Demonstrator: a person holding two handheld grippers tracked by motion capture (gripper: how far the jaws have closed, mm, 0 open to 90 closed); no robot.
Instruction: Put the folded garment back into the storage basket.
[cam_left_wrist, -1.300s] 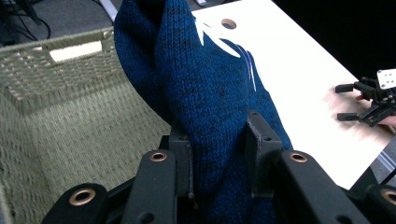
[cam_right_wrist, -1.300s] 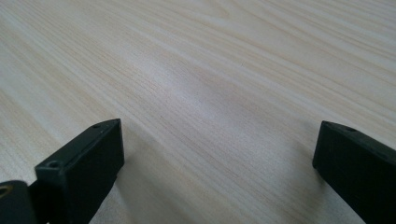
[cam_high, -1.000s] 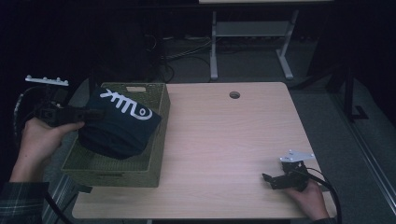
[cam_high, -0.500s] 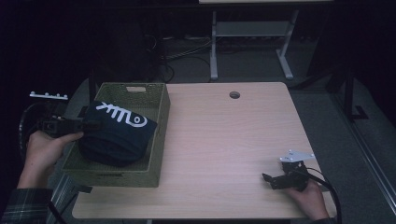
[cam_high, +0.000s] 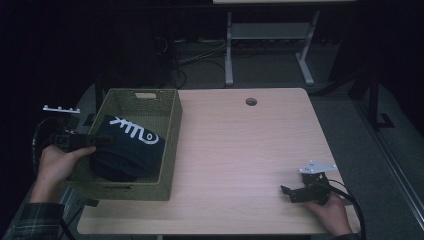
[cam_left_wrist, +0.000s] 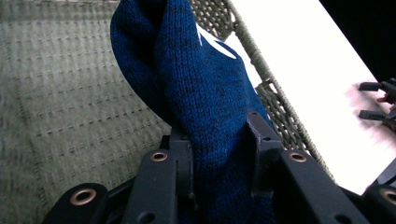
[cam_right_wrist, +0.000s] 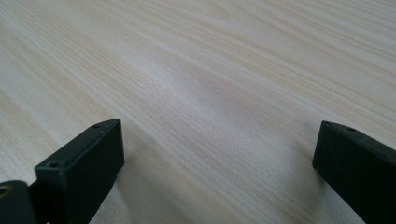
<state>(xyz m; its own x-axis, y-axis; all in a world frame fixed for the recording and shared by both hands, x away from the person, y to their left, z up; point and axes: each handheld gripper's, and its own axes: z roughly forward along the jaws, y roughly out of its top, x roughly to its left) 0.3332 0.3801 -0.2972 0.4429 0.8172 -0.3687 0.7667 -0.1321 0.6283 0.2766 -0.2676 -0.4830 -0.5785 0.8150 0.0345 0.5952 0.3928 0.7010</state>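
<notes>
The folded sweater (cam_high: 129, 150) lies in the basket (cam_high: 172, 135) at the left edge of the desk (cam_high: 240, 150), its long axis running from the near-left corner toward the far-right wall, the white lettering (cam_high: 134, 132) at its far end; it covers most of the basket's floor; it is dark blue knit, bunched and rounded, the stitches plain in the left gripper view; the basket is olive-green woven, with a handle slot in its far wall; the left gripper (cam_high: 95, 141) reaches over the left wall, its jaws clenched on a thick fold of the sweater (cam_left_wrist: 205, 112); the right gripper (cam_high: 285, 192) rests on the desk's near-right corner, jaws spread wide on bare wood.
</notes>
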